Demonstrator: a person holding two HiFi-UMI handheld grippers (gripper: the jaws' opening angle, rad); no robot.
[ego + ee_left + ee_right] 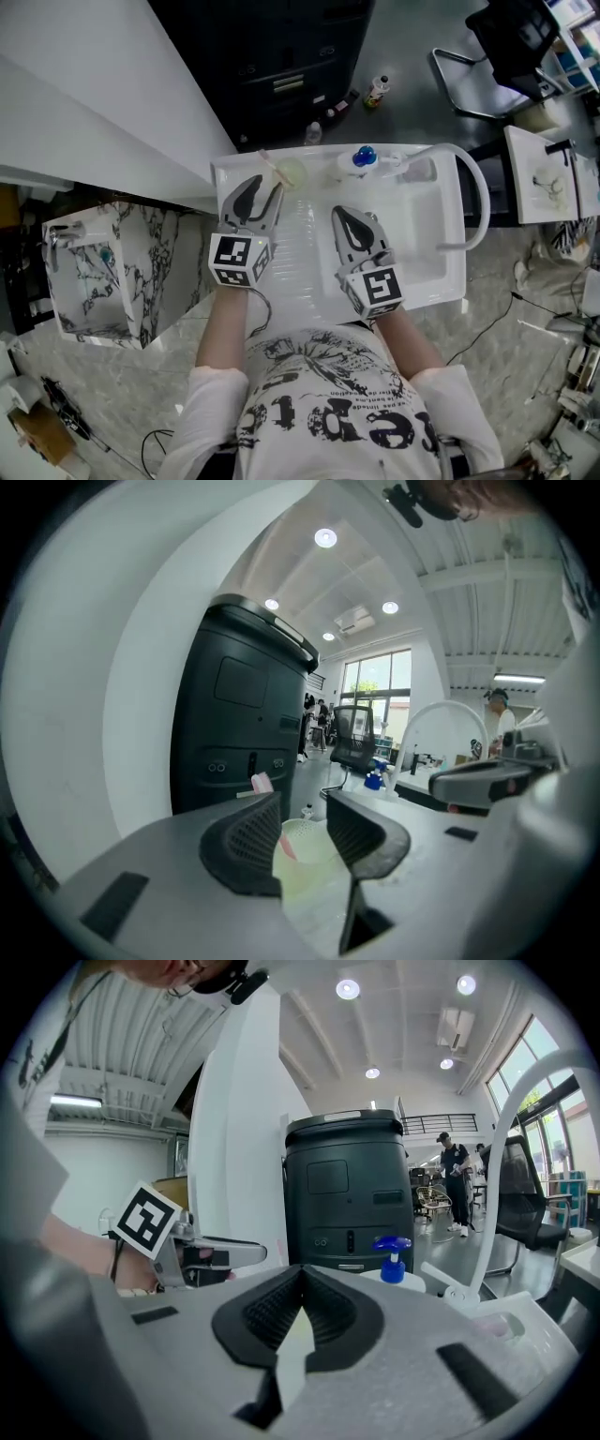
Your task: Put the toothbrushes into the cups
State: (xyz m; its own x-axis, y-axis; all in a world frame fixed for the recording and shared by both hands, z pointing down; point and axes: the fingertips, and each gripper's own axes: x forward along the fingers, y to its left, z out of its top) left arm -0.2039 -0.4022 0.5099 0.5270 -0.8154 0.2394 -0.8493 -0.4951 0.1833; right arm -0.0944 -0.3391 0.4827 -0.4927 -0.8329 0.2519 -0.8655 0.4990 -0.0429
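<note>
Left gripper (262,187) jaws are spread on nothing and right gripper (353,214) jaws are pressed together, empty. The toothbrush (272,165) leans in the cup (291,172) at the sink (441,291) back rim, so we judge it's placed: we back the left one off straight, jaws wide, not clipping the cup. Left gripper view shows the pink brush head (262,782) above the left pad, with the cup (309,855) just beyond; head view alone shows both grippers side by side.
</note>
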